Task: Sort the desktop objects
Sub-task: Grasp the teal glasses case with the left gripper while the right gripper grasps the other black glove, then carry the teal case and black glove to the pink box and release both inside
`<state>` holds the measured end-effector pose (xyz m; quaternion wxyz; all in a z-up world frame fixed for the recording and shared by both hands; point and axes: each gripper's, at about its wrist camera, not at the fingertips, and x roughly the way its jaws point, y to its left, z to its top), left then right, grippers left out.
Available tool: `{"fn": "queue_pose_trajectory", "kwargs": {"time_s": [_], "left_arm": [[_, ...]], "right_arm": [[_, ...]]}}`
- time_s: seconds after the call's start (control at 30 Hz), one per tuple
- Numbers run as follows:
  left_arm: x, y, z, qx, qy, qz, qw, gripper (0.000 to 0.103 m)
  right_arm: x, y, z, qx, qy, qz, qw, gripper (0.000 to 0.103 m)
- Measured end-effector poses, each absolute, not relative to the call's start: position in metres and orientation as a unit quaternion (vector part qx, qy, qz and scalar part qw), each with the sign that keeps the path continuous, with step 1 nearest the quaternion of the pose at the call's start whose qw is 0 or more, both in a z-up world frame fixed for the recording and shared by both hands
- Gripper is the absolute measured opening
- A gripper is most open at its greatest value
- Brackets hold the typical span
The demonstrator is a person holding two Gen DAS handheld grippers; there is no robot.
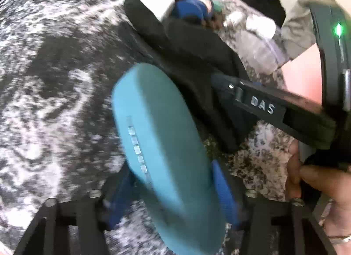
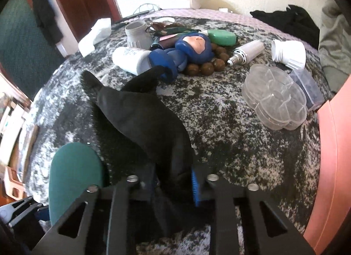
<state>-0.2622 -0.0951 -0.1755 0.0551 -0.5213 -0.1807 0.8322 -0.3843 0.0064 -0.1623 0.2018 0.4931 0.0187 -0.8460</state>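
A light-blue oblong case (image 1: 158,145) stands on edge between the blue pads (image 1: 223,189) of my left gripper (image 1: 171,191), which is shut on it. The same case shows teal at the lower left of the right wrist view (image 2: 74,178). A black cloth (image 2: 142,118) lies over the speckled cover (image 2: 219,134) and runs down between the fingers of my right gripper (image 2: 175,189), which is shut on it. In the left wrist view the right gripper's black body (image 1: 263,105) sits just right of the case, with a hand (image 1: 318,189) on its handle.
At the back lie a blue doll (image 2: 188,50), wooden beads (image 2: 210,64), a white bottle (image 2: 131,57), a grey jar (image 2: 137,33), a green case (image 2: 221,36) and a bulb (image 2: 248,51). A clear compartment box (image 2: 276,99) sits by a pink tub rim (image 2: 329,156).
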Motion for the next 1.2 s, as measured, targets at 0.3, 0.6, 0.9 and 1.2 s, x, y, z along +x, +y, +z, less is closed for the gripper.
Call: {"fn": "queue_pose_trajectory", "kwargs": {"time_s": [0.3, 0.6, 0.9, 1.2], "left_arm": [[-0.243, -0.117, -0.155, -0.49, -0.175, 0.852, 0.048, 0.041], [-0.225, -0.125, -0.113, -0.441, -0.183, 0.876, 0.069, 0.041], [-0.203, -0.091, -0.03, -0.377, -0.175, 0.899, 0.137, 0.04], [-0.21, 0.003, 0.047, -0.325, -0.122, 0.909, 0.231, 0.04]], "right_arm": [[-0.347, 0.002, -0.112, 0.444, -0.001, -0.871, 0.21, 0.014], [-0.271, 0.016, -0.017, 0.315, -0.013, -0.926, 0.205, 0.013], [-0.199, 0.062, 0.044, 0.246, -0.055, -0.951, 0.177, 0.013], [-0.148, 0.139, 0.102, 0.185, -0.055, -0.977, 0.093, 0.013]]}}
